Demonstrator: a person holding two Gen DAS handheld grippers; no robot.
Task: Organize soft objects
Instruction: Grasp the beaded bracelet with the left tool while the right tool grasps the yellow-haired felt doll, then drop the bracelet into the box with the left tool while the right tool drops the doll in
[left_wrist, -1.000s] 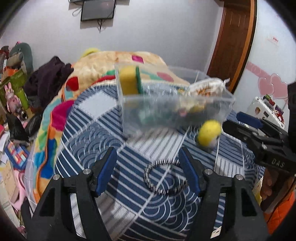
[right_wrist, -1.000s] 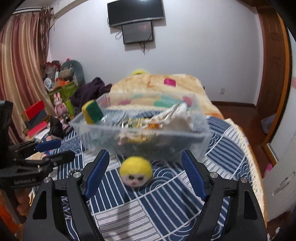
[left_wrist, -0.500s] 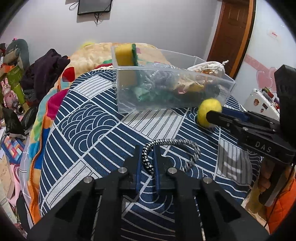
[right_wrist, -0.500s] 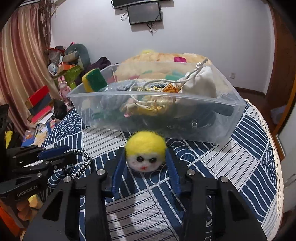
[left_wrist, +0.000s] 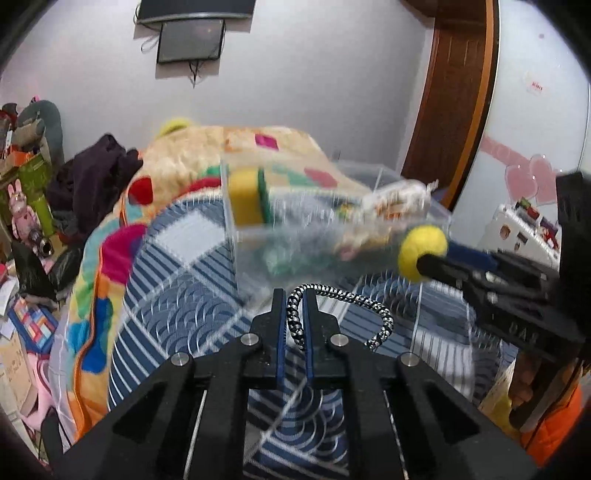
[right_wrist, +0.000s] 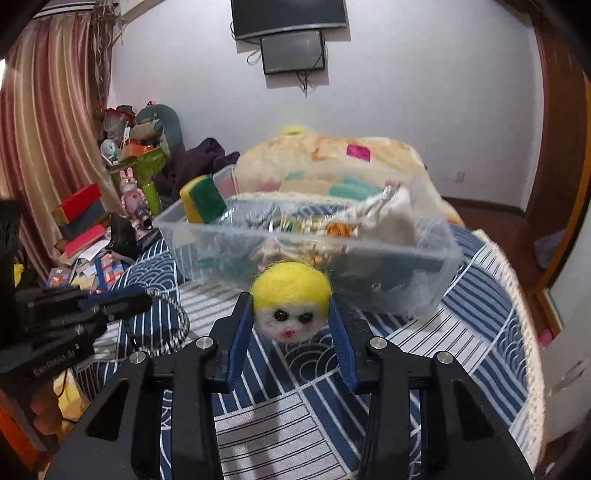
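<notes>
My left gripper (left_wrist: 294, 302) is shut on a black-and-white braided loop (left_wrist: 347, 297) and holds it above the blue patterned bedspread (left_wrist: 177, 306). My right gripper (right_wrist: 291, 314) is shut on a yellow felt doll head (right_wrist: 291, 304), lifted just in front of the clear plastic bin (right_wrist: 424, 273). The bin (left_wrist: 251, 254) holds a yellow-green sponge (left_wrist: 248, 197), a white pouch (right_wrist: 391, 218) and several other soft items. In the left wrist view the doll head (left_wrist: 421, 251) and right gripper sit at right. In the right wrist view the loop (right_wrist: 177, 325) hangs from the left gripper.
A folded colourful quilt (left_wrist: 207, 158) lies behind the bin. Boxes, toys and clothes (right_wrist: 122, 192) are piled on the floor at left. A wooden door (left_wrist: 454, 85) stands at the right. The bed edge (right_wrist: 524, 332) drops off on the right.
Both grippers have risen from the bedspread, the left with the braided loop and the right with the doll head, after closing on them one second ago.
</notes>
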